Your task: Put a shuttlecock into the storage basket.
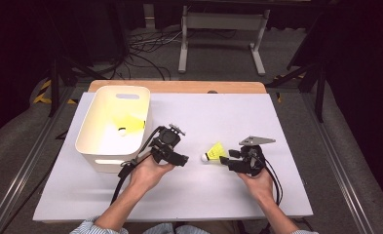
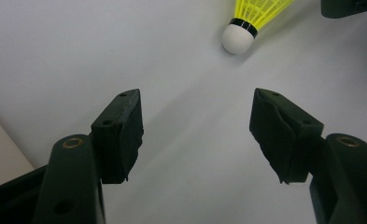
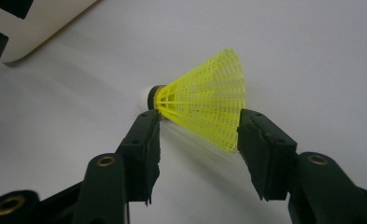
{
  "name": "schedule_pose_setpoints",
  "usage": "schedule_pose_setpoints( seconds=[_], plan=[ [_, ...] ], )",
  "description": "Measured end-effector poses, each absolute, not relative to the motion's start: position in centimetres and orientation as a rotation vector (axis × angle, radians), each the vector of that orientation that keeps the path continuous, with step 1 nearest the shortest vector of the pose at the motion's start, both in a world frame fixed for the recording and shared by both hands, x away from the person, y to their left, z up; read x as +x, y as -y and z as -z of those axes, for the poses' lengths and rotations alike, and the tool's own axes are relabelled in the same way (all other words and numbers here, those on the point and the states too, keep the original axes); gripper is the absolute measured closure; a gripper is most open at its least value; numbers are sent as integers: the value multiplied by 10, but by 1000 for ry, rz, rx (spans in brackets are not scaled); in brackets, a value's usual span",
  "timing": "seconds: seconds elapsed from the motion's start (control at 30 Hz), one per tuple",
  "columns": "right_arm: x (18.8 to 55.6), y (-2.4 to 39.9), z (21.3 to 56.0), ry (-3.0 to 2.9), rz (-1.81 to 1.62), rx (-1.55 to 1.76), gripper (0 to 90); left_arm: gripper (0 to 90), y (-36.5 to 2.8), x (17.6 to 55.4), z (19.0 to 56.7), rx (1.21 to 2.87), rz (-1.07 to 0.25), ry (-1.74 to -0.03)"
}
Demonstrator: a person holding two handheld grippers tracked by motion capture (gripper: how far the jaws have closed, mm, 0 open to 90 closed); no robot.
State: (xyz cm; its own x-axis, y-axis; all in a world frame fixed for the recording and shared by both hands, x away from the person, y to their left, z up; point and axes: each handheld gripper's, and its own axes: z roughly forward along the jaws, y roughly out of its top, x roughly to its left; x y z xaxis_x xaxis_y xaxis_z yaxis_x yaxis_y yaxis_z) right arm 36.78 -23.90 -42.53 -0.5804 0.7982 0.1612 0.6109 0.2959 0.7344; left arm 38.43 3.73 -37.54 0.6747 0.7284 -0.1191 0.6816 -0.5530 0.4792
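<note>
High view, right claw (image 1: 224, 161) straddling shuttlecock (image 1: 214, 152)

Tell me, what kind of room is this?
Probably a lab or workshop set up for recording. A person holds the left gripper and right gripper over a white table, with loose cables on the floor behind.

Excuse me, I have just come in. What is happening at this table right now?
A person holds a two-jaw gripper in each hand over a white table. The right gripper has its jaws open on either side of the skirt of a yellow plastic shuttlecock with a white cork tip lying on the table; it is not yet clamped. The left gripper is open and empty nearby. A second yellow shuttlecock already lies inside the white plastic bin.
</note>
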Motion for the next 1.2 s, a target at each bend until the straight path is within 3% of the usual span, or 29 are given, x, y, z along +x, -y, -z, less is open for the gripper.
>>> schedule_pose_setpoints(
  seconds=[0.47, 1.0, 1.2],
  plan=[
    [381, 229, 424, -2352, -1147, 1295, 613, 344, -33, 383, 383, 2428, -126, -1081],
    [384, 224, 426, -2449, -1149, 1263, 866, 346, -32, 385, 391, 2463, -129, -1083],
    [383, 224, 425, -2478, -1189, 1249, 893, 348, -32, 386, 391, 2459, -122, -1079]
  ],
)
